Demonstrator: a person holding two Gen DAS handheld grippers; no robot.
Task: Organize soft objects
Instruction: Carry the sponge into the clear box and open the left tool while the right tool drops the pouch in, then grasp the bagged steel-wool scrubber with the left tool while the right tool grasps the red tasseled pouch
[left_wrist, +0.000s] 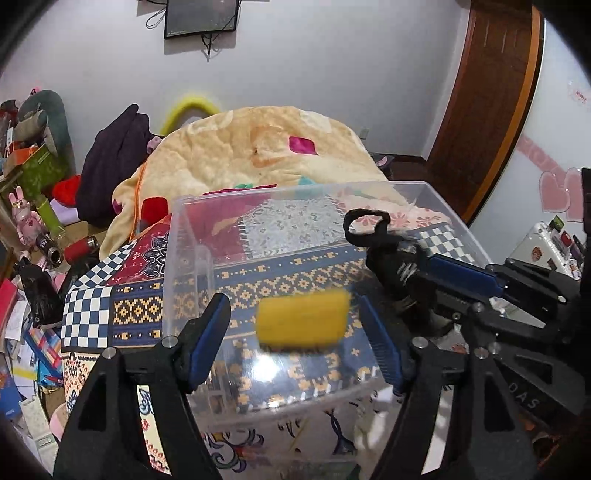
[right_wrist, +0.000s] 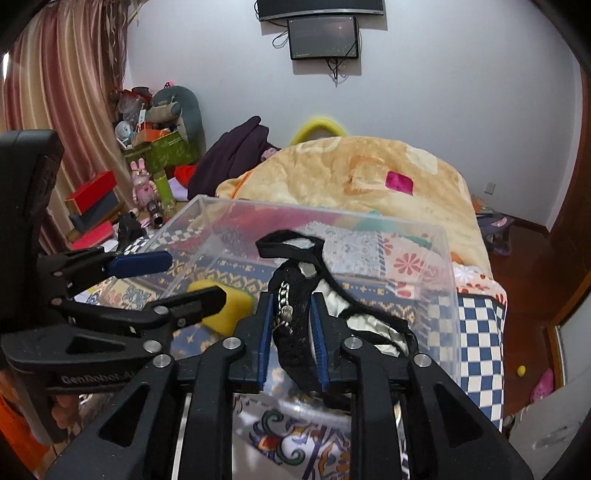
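A clear plastic box (left_wrist: 280, 236) sat on the patterned bedspread (left_wrist: 140, 295) of the bed, and both claws were gathered at its near rim. The left claw (left_wrist: 295, 332) stood spread wide, its blue pads apart with nothing pressed between them. Between and beyond its fingers a yellow sponge (left_wrist: 303, 319) showed blurred, inside the outline of the box; from the right wrist view the sponge (right_wrist: 221, 302) lay low in the box at about nine o'clock from the right claw, partly hidden behind one black finger of the left claw (right_wrist: 177, 280).

The right claw (right_wrist: 291, 332) was drawn in narrow and clamped on a black fabric item (right_wrist: 291, 314), a lacy thing with a strap loop rising at twelve o'clock above the pads and pale cloth showing at three o'clock. In the left wrist view that same right claw (left_wrist: 424, 273) came in from three o'clock, with the black bundle (left_wrist: 384, 254) over the right side of the box and its loop sticking up above the rim.

Beyond the box, at twelve o'clock, a tan quilt (left_wrist: 258, 147) was heaped on the bed, and a dark screen (right_wrist: 323, 37) hung on the wall.
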